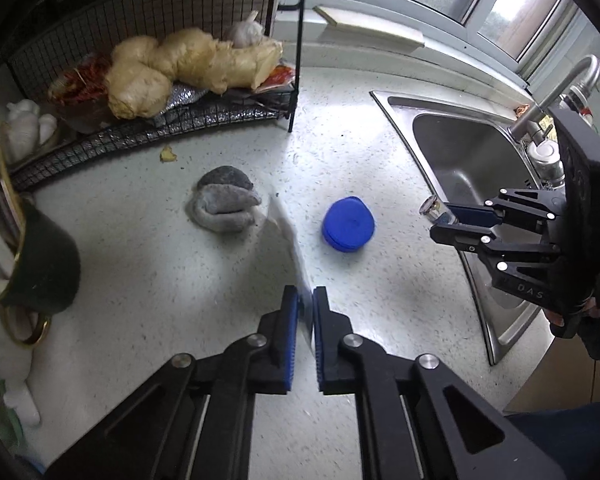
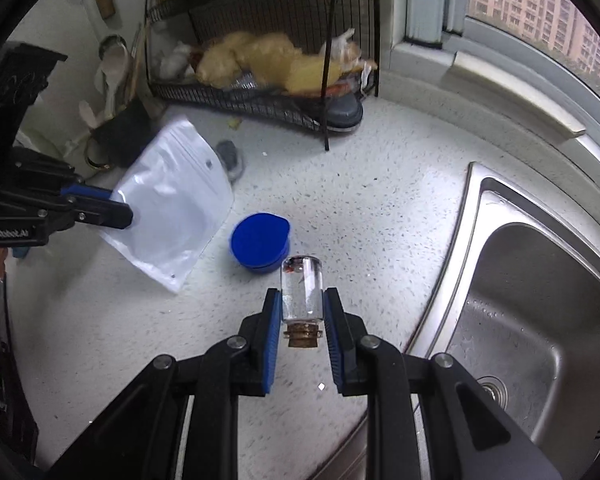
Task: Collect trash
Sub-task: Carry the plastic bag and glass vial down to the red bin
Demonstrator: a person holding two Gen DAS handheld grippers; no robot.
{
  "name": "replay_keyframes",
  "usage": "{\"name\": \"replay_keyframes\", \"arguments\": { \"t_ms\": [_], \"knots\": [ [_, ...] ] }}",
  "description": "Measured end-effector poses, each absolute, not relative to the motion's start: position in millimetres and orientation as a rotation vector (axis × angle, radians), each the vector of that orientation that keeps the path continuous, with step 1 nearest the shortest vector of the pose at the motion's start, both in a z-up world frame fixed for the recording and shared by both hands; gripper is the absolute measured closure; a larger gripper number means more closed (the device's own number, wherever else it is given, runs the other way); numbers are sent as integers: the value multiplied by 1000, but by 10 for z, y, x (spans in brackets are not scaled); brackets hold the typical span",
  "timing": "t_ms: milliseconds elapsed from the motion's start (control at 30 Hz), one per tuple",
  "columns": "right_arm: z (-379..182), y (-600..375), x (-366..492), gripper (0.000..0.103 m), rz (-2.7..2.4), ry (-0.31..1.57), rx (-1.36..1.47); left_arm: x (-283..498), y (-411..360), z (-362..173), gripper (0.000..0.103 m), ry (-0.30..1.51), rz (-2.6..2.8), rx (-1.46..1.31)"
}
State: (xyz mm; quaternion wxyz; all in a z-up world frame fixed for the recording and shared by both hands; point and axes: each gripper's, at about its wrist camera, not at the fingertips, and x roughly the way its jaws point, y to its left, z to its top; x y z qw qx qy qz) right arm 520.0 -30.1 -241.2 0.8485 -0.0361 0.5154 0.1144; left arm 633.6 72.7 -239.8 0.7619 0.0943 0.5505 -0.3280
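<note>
In the left wrist view my left gripper (image 1: 305, 294) is shut on the edge of a white plastic pouch (image 1: 288, 232), seen edge-on above the speckled counter. The right wrist view shows that pouch (image 2: 172, 208) flat, hanging from the left gripper (image 2: 120, 206). My right gripper (image 2: 302, 296) is shut on a small clear glass bottle (image 2: 302, 280) with a cork, held above the counter. From the left wrist view the right gripper (image 1: 440, 222) hovers by the sink edge with the bottle (image 1: 430, 206). A blue round lid (image 1: 348, 224) (image 2: 260, 246) lies on the counter between the grippers.
A steel sink (image 1: 396, 100) with a faucet (image 1: 560, 92) fills the right side. At the back stands a wire rack (image 1: 228, 114) holding ginger (image 1: 180, 64). A grey balled cloth (image 1: 224, 204), a small food scrap (image 1: 167, 155) and a dark mug (image 1: 44, 264) sit at the left.
</note>
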Motion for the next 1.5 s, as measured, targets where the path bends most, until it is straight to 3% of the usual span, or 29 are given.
{"name": "replay_keyframes", "arguments": {
  "t_ms": [300,800,1200,1500],
  "knots": [
    [-2166,-379,4908,83,246,1068,-54,5871,815,-2228,98,1202,-684,205],
    [-1681,-655,3863,83,265,965,-17,4666,302,-1715,98,1141,-639,200],
    [-1529,-1063,2636,83,314,934,-21,3193,-284,-1507,98,1096,-615,185],
    [-1596,-1327,1819,83,358,953,-20,2033,-619,-1687,98,1141,-612,154]
  ]
}}
